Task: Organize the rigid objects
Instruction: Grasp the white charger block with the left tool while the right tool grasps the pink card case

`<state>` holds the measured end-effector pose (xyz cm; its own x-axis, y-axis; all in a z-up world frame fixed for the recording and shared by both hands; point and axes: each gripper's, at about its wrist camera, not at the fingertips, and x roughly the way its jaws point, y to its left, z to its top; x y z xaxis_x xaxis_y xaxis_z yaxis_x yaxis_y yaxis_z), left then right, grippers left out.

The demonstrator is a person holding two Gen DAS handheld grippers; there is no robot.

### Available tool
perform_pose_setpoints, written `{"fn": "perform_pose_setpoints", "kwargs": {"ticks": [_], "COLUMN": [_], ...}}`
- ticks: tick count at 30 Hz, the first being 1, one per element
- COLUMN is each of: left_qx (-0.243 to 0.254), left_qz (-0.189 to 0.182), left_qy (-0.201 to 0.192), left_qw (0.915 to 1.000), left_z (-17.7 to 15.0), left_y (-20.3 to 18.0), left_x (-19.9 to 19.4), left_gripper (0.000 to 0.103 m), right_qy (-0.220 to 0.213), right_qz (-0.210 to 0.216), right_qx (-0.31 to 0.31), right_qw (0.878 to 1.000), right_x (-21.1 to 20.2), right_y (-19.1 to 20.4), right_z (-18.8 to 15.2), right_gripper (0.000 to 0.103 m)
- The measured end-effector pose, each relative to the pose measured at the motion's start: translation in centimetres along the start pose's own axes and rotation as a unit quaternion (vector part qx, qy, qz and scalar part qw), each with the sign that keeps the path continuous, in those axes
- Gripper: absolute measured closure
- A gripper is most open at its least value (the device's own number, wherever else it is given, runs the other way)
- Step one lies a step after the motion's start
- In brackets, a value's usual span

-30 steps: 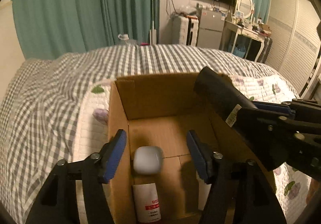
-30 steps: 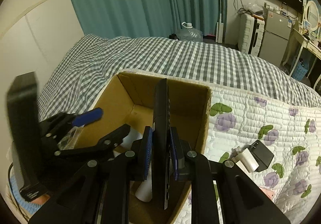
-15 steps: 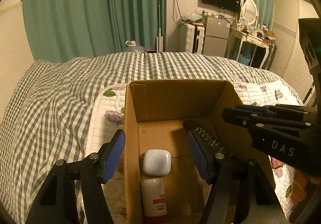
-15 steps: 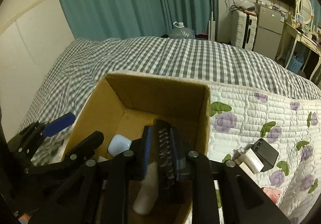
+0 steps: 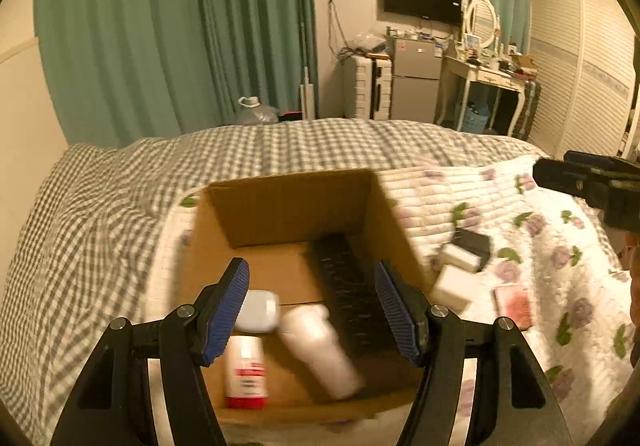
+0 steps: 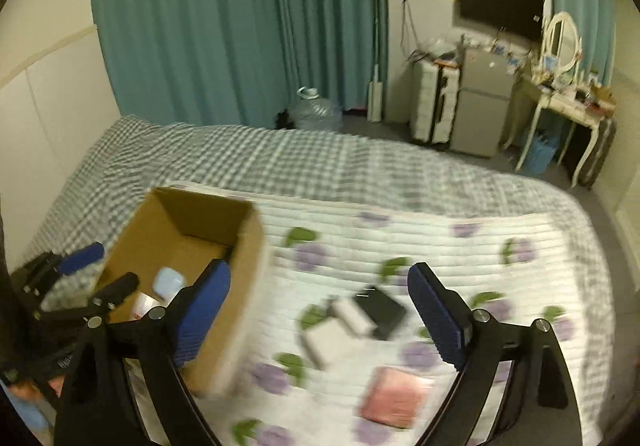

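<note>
An open cardboard box [image 5: 288,202] [image 6: 188,214] stands on the bed. Inside lie a black remote [image 5: 348,286], a white bottle [image 5: 320,346], a white earbud case [image 5: 260,312] [image 6: 168,282] and a red-and-white tube [image 5: 246,372]. My left gripper [image 5: 312,310] is open and empty above the box's near side. My right gripper [image 6: 320,310] is open and empty over the quilt right of the box; it shows at the left wrist view's right edge [image 5: 588,182]. On the quilt lie a black box [image 6: 382,310] [image 5: 472,244], white boxes [image 6: 332,338] [image 5: 450,288] and a pink item [image 6: 394,394] [image 5: 514,304].
A flowered white quilt [image 6: 460,254] covers a grey checked bedspread [image 5: 100,206]. Teal curtains, a water jug [image 6: 316,114], a small fridge [image 6: 480,102], a suitcase and a dressing table [image 6: 568,106] stand beyond the bed.
My right gripper let go of the black remote, which now lies in the box, opened, and swung right over the quilt. The left gripper pulled back a little, still open.
</note>
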<state>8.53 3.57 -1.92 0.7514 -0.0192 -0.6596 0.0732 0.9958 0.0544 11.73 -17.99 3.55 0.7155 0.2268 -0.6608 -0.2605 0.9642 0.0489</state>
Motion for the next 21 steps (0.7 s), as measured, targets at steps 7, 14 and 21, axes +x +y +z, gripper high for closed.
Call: {"fn": "perform_pose_setpoints", "kwargs": {"ticks": [7,14,21], "left_qx": [0.0,0.039,0.076], "left_qz": [-0.022,-0.03,-0.027], "left_qy": [0.006,0.053,0.114], "left_qw": [0.9997,0.9974,0.9902], "left_z": [2.2,0.8,-3.4], "left_y": [-7.6,-14.9,-18.6], "left_x": [0.1,4.7,11.3], "left_gripper": [0.035,0.035,0.035], "right_qy": [0.02,0.046,0.083], "right_qz": [-0.033,-0.036,-0.012], "right_qx": [0.006,0.051,0.051], "right_qw": [0.999,0.997,0.995], "right_x": [0.3,3.3,5.7], "right_y": [-7.3,-13.1,-13.7], "right_z": [-2.8,-6.7,-8.5], "right_gripper": [0.011,0.011,0.011]}}
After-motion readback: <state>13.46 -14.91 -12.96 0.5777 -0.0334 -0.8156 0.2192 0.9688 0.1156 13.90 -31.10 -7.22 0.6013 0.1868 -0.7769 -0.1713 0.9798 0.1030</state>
